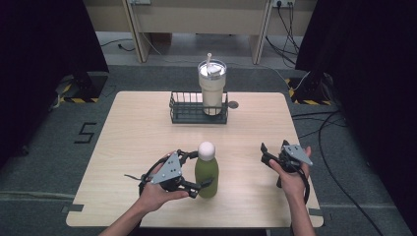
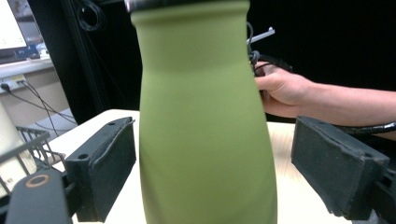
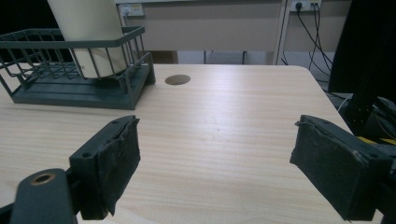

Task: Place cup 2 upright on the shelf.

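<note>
Bottle (image 1: 206, 173), green with a white cap, stands upright near the table's (image 1: 137, 137) front edge, long axis vertical, cap up. Left gripper (image 1: 202, 169) straddles its body; the left pad looks just against it, the right pad stands clear, so no firm grip. Right gripper (image 1: 265, 155) hovers well apart, jaws wide and empty. Farther back, a cream tumbler (image 1: 212, 88) stands in a wire basket (image 1: 187, 110).

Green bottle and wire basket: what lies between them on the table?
Nothing: in the high view, bare table separates the green bottle from the wire basket.
</note>
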### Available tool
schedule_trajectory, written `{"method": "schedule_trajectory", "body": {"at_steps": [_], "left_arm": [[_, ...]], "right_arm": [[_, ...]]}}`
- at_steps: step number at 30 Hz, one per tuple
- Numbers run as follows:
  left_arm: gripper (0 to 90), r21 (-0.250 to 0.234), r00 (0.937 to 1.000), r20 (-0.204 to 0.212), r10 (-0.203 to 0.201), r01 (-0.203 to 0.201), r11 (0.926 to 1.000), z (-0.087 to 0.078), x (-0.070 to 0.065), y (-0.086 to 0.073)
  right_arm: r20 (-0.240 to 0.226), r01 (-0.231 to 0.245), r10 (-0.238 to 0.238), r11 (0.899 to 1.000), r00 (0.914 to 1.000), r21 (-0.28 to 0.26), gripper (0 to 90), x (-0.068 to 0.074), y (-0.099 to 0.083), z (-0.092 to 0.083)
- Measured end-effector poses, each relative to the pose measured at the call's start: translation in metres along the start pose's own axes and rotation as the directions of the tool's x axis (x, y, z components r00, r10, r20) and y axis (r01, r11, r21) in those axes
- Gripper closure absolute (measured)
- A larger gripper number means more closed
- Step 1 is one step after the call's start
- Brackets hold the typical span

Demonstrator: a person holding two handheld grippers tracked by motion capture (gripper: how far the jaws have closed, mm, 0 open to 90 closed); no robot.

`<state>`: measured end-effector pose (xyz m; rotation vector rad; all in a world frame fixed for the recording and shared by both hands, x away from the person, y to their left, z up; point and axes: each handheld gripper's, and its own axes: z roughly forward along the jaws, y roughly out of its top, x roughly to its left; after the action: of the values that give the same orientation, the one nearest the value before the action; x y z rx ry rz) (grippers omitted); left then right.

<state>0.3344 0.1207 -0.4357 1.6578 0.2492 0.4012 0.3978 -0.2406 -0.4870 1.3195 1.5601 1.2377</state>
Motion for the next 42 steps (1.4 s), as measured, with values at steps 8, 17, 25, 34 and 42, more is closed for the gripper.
{"method": "schedule_trajectory", "body": {"at_steps": [8, 17, 25, 34, 42], "left_arm": [[13.5, 0.003, 0.9999, 0.006, 0.011, -0.011, 0.9999, 0.009, 0.000, -0.003], [19.9, 0.015, 0.9999, 0.010, -0.009, 0.009, 0.9999, 0.014, 0.004, -0.009], [23.3, 0.019, 0.9998, 0.016, -0.010, 0.010, 0.9998, 0.013, 0.004, -0.008], [23.8, 0.025, 0.9997, 0.024, 0.006, -0.006, 0.9997, 0.012, 0.002, -0.006], [23.9, 0.026, 0.9999, 0.016, 0.004, -0.005, 0.9997, 0.011, 0.000, -0.006]], "right_arm": [[-0.011, 0.012, -0.012, 1.000, 0.9999, -0.002, 14.7, 0.005, 0.002, -0.002], [-0.014, 0.005, -0.005, 1.000, 0.9999, 0.012, 14.9, 0.004, -0.001, 0.001], [-0.015, -0.004, 0.004, 1.000, 0.9999, 0.018, 14.9, 0.004, -0.002, 0.001], [-0.015, -0.007, 0.008, 1.000, 0.9999, 0.018, 14.9, 0.004, -0.002, 0.002], [-0.017, -0.004, 0.004, 1.000, 0.9999, 0.018, 15.0, 0.005, -0.002, 0.002]]}}
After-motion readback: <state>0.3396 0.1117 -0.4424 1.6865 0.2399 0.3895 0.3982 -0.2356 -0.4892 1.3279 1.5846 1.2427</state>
